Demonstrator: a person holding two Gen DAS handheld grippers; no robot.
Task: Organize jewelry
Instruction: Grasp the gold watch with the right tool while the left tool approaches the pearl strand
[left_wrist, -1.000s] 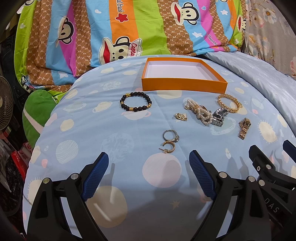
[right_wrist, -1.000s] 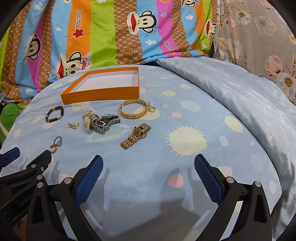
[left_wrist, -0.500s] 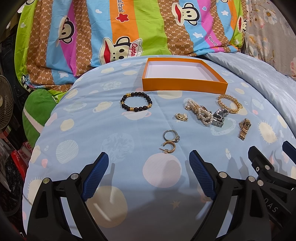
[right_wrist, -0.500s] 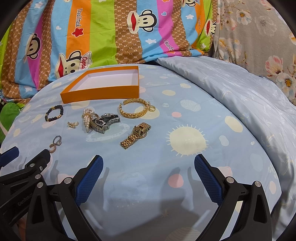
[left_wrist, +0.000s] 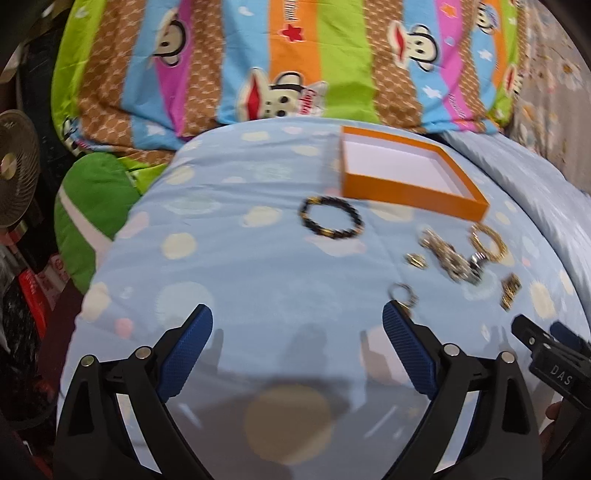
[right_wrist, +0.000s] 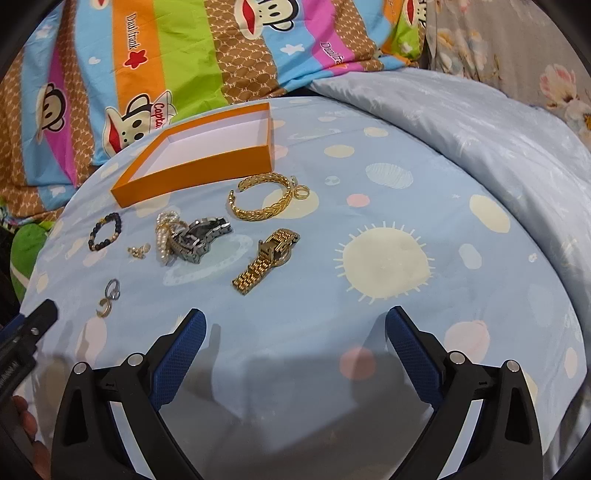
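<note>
An empty orange box (left_wrist: 406, 192) (right_wrist: 199, 168) lies on the blue printed bedsheet. In front of it are a black bead bracelet (left_wrist: 327, 233) (right_wrist: 94, 240), a pearl strand (right_wrist: 164, 236) tangled with a silver watch (right_wrist: 201, 236), a gold bangle (right_wrist: 258, 214), a gold watch (right_wrist: 266, 254) (left_wrist: 510, 290), a small gold earring (right_wrist: 138, 251) and a ring with a hoop earring (right_wrist: 112, 290) (left_wrist: 402, 293). My left gripper (left_wrist: 295, 310) hovers near-left of the jewelry, its jaws opening with nothing between them. My right gripper (right_wrist: 295, 312) is open and empty, just short of the gold watch.
A striped monkey-print quilt (right_wrist: 184, 55) is bunched behind the box. A green pillow (left_wrist: 92, 206) and a fan (left_wrist: 14, 170) sit off the bed's left edge. A pale blue quilt fold (right_wrist: 480, 129) and floral bedding (right_wrist: 517, 55) lie to the right.
The left view has swung left and rolled, so the jewelry now sits at its right, blurred. The right view has rolled and drawn nearer the jewelry. Both grippers stay empty.
</note>
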